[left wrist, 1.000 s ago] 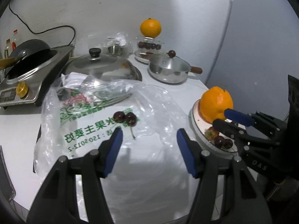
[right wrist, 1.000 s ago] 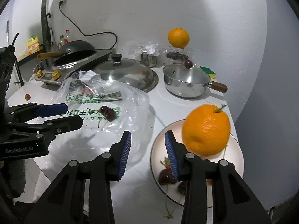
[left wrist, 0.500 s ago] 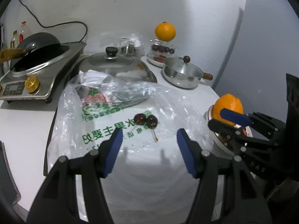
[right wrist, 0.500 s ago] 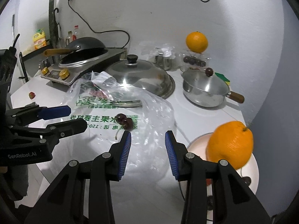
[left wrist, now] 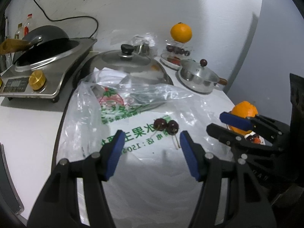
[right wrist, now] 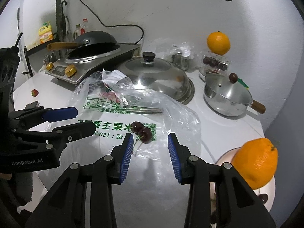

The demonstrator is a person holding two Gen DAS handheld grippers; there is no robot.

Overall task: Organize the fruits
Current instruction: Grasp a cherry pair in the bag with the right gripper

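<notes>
1. My left hand-held gripper (left wrist: 152,148) points forward and down. Its two blue-padded fingers (left wrist: 114,152) stand well apart with nothing between them.
2. My right hand-held gripper (right wrist: 150,152) also tilts down. Its blue pads (right wrist: 126,155) face each other across a narrower gap, and nothing is clamped there.
3. From the left camera I see the right hand-held gripper (left wrist: 224,122) side-on at the right edge, one finger above the other.
4. From the right camera I see the left hand-held gripper (right wrist: 85,120) side-on at the left edge, its fingers parted.
5. The two tools sit near each other, tips converging toward the same area.
</notes>
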